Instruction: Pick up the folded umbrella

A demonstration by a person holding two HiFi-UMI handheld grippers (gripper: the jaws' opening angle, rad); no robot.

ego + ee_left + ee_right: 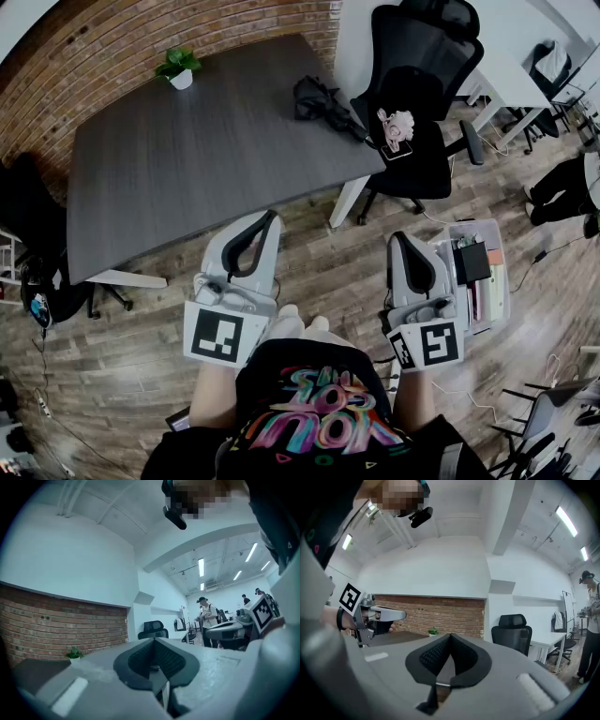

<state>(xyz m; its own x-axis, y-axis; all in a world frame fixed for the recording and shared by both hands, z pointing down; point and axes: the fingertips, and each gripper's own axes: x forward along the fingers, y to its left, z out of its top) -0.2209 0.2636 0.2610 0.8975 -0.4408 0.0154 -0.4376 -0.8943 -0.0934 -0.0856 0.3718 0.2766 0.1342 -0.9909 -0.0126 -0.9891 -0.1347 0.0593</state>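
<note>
Umbrella, folded and black, lies on the far right corner of the dark counter, close to its edge and beside a black chair. A pink object sits on the chair's seat, just past the umbrella's near end; what it is cannot be told. At the counter's far edge a small plant stands in a white pot, against the brick wall.

The person stands on the wood floor, back from the counter's near side, with both grippers held level in front of the body and well apart from the umbrella. The left gripper points towards the counter's near edge. Its own view shows the two jaws closed tip to tip, with nothing between them. The right gripper is over the floor, to the right of the counter's white leg. Its jaws are also pressed together and empty.

A clear bin of mixed items stands on the floor just to the right of the right gripper. In the left gripper view, other people stand among desks in the far part of the room.
</note>
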